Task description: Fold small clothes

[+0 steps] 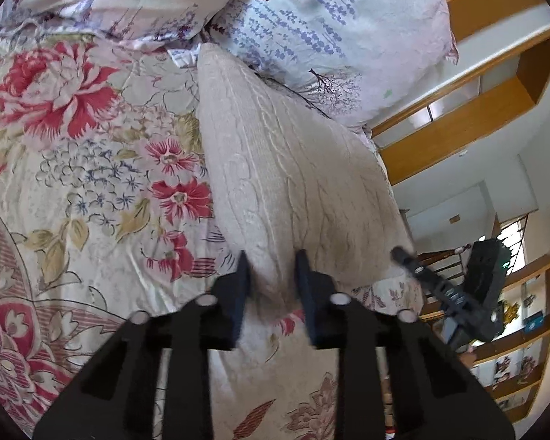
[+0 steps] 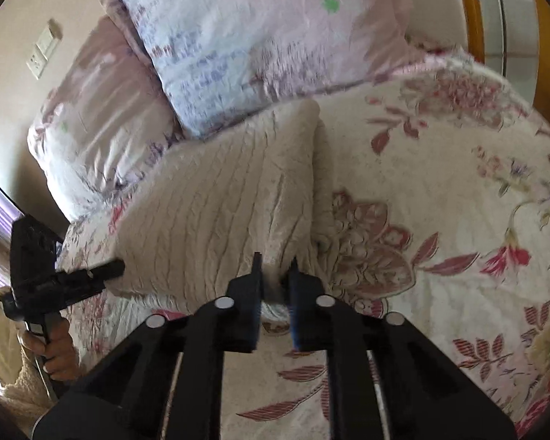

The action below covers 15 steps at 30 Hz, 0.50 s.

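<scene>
So the floral bedspread fills most of what's under both your grippers, big red and pink flowers running out to either side of the jaws. Past the jaws, at the far end, you've got two pale lavender-print pillows stacked against each other, and the far corner of the garment touches the nearer one.

The thing you're folding is the cream cable-knit garment. It lies on the bedspread and stretches away from both sets of jaws toward the pillows.

Your left gripper has its jaws partly spread with the near edge of the knit bunched right between them; the fabric fills the gap, so it looks like a pinch on that edge. Your right gripper has its jaws much closer together, clamped on a thin bit of the knit's near edge. From the right wrist view, the left gripper's finger tips sit at the garment's left-hand near corner, off to the left of the right jaws.

Smallest bit: a white wall switch plate way up left beyond the pillows.
</scene>
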Tool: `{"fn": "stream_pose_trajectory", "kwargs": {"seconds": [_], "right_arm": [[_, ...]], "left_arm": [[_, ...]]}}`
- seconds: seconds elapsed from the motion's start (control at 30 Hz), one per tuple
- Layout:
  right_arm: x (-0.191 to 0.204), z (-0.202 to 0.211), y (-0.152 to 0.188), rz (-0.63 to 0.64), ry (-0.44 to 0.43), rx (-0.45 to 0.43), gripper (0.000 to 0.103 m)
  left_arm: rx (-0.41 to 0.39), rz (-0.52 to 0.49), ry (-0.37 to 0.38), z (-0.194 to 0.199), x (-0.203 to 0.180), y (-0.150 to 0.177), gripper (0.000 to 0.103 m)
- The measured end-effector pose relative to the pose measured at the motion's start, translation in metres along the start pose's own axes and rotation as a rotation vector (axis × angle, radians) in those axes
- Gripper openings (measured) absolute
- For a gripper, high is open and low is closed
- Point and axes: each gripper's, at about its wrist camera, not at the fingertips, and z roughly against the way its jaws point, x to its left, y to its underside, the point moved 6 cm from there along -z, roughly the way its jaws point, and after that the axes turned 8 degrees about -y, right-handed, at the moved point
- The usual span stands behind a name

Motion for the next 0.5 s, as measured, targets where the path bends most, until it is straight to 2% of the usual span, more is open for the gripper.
{"fn": "stream_pose_trajectory", "kwargs": {"seconds": [0.13, 0.23, 0.4, 0.5], "right_arm": [[0.009, 0.021, -0.006, 0.045, 0.037, -0.068, 0.009], [-0.003, 0.015, 0.005, 0.042, 0.105, -0.035, 0.009], [-0.03, -0.01, 0.026, -0.001, 0.184, 0.033, 0.009], [-0.033, -0.015, 0.027, 0.008, 0.215, 0.033, 0.009]], "left_arm": [[-0.018, -0.052, -0.036, 0.007, -0.004, 0.004, 0.013], [-0.023, -0.07, -0.05, 0.014, -0.006, 0.01, 0.007], [-0.018, -0.064, -0.06, 0.013, -0.005, 0.013, 0.007], [-0.023, -0.074, -0.079, 0.01, -0.005, 0.014, 0.007]]}}
